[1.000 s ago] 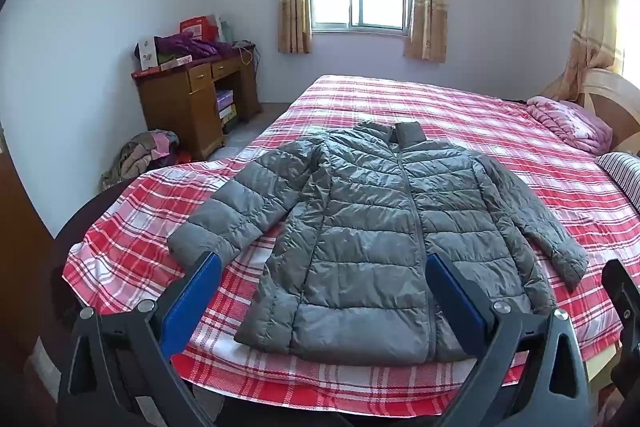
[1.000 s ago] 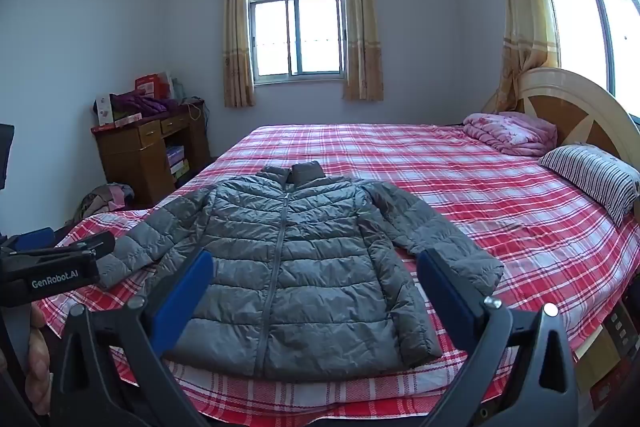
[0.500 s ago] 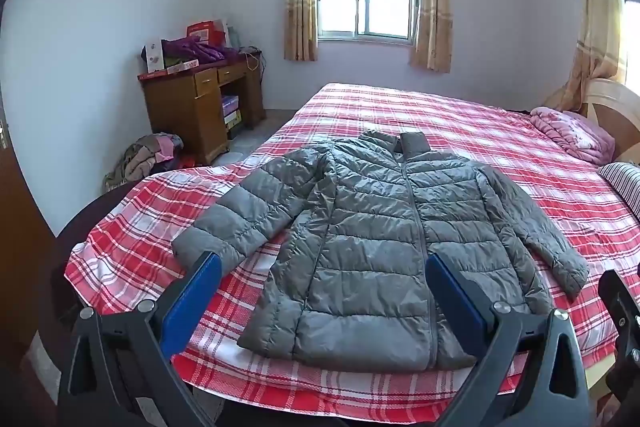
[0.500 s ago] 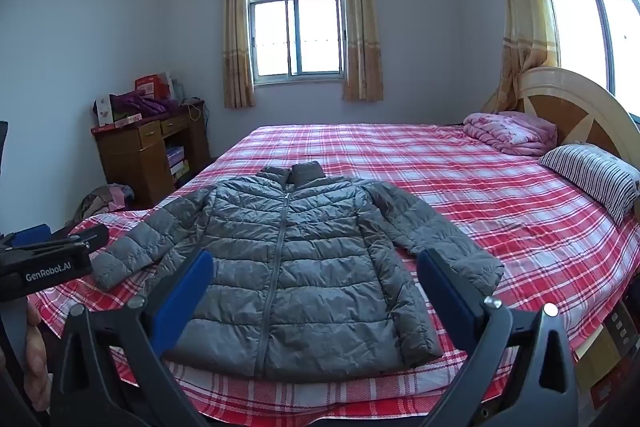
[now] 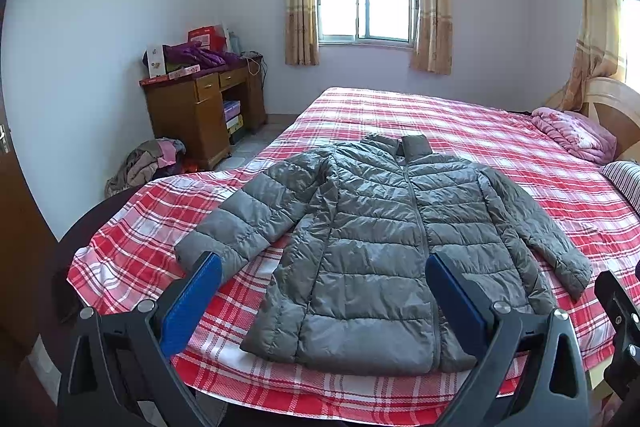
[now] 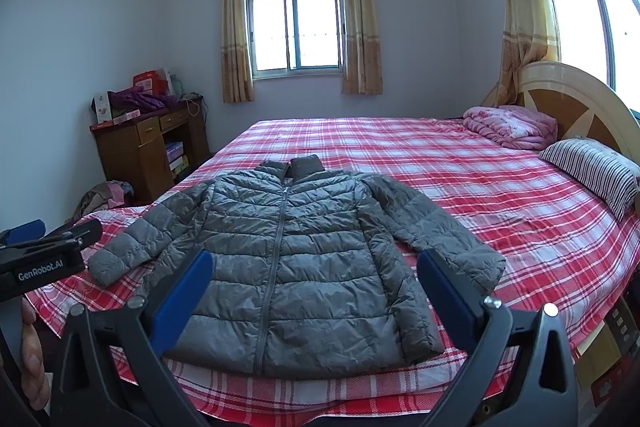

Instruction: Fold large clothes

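A grey quilted puffer jacket [image 5: 384, 247] lies flat, zipped and face up, on the red plaid bed [image 5: 460, 123], its hem at the near edge and both sleeves spread outward. It also shows in the right wrist view [image 6: 296, 251]. My left gripper [image 5: 322, 303] is open and empty, held above the bed's near edge in front of the hem. My right gripper [image 6: 314, 299] is open and empty, also in front of the hem. The left gripper's body [image 6: 44, 259] shows at the left edge of the right wrist view.
A wooden desk [image 5: 200, 111] with clutter stands at the left wall, with a clothes pile [image 5: 148, 163] on the floor beside it. A folded pink quilt [image 6: 508, 127] and a striped pillow [image 6: 592, 167] lie by the headboard [image 6: 576, 103] at right.
The left gripper has tilted up and drawn back a little, so the jacket sits lower in its view. The right gripper has barely moved. Both stay open.
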A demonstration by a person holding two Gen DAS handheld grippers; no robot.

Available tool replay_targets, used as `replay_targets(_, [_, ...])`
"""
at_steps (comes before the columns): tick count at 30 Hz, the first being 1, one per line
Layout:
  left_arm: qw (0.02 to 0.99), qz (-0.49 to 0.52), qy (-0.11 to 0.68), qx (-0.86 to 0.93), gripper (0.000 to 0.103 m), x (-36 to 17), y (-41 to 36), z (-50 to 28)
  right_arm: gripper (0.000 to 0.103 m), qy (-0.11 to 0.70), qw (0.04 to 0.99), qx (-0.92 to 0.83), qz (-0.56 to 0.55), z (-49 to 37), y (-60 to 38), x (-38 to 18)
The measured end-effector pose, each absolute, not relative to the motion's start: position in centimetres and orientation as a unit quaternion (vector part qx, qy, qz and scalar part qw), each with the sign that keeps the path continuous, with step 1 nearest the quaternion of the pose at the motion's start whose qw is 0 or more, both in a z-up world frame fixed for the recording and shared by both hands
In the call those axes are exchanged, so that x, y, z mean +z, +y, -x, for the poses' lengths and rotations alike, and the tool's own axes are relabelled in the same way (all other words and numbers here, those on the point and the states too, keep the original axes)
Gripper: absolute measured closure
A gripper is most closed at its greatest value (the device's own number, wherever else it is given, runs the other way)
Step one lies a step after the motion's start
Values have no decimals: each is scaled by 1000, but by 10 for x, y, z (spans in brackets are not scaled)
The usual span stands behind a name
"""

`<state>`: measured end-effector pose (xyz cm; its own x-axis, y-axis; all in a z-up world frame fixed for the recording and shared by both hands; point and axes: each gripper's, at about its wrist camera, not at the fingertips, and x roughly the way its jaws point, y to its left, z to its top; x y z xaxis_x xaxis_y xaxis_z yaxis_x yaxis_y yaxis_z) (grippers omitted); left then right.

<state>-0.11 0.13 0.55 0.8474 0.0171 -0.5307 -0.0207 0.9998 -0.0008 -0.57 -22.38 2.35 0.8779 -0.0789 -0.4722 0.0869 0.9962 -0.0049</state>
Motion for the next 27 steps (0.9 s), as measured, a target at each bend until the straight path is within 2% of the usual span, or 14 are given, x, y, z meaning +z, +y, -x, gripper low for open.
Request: replay_targets(27, [962,6,272,11,1,5,7,1,0,245,969,-43,-11,4,-226,25])
